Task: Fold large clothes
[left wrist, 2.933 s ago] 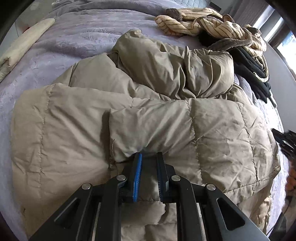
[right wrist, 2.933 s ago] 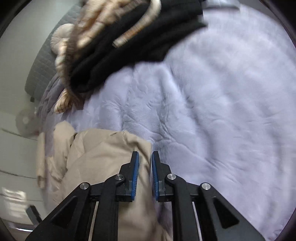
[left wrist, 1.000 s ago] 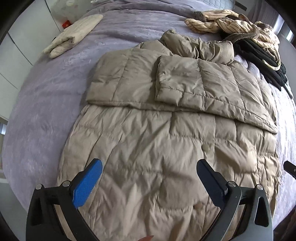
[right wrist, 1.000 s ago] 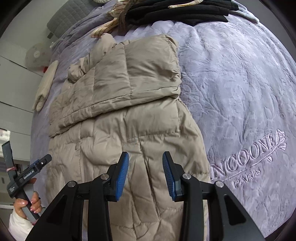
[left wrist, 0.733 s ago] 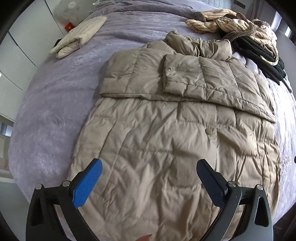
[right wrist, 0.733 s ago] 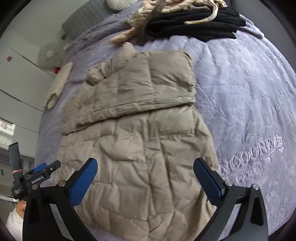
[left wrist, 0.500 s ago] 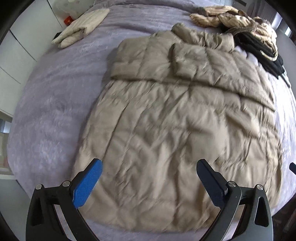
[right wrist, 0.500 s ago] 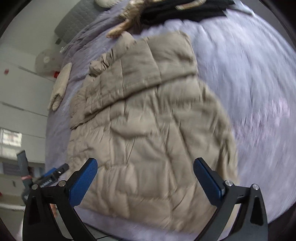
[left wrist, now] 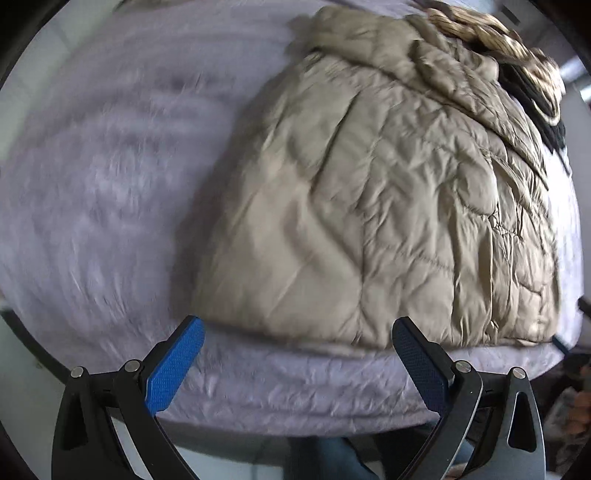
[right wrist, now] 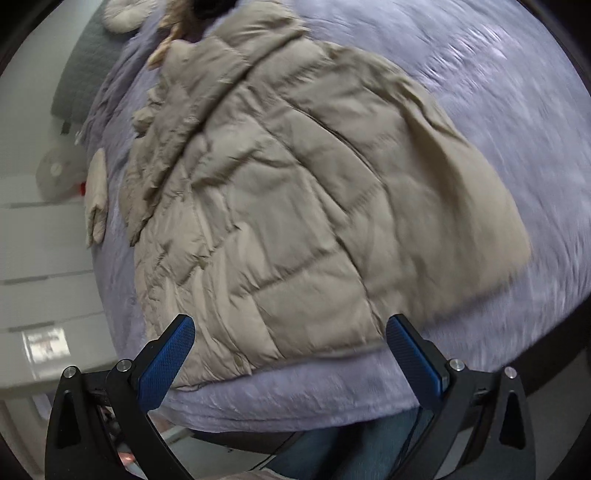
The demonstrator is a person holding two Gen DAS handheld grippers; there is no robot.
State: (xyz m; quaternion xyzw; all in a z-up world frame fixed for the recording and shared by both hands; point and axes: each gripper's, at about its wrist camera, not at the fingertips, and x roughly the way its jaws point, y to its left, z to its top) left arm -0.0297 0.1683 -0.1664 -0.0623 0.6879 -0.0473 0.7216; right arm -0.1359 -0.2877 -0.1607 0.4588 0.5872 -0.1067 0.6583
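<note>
**Both hand-held grippers spread wide above the bed's near edge**

Left hand-held gripper (left wrist: 297, 354): released, blue-padded fingers (left wrist: 173, 365) far apart, nothing between them, hovering over the bed's near edge. Right hand-held gripper (right wrist: 290, 350): jaws just opened wide, likewise gripping nothing. Beyond the fingertips, spread flat on the lavender plush bedspread (left wrist: 92, 166): the beige quilted puffer coat (left wrist: 388, 192), hem nearest, sleeves folded across its upper part. Further off, past the collar: a tan striped knit garment (left wrist: 491, 33) over black clothing (left wrist: 546, 122). Off to the left in the right wrist view: a cream folded garment (right wrist: 96, 195). Blurred throughout.
</note>
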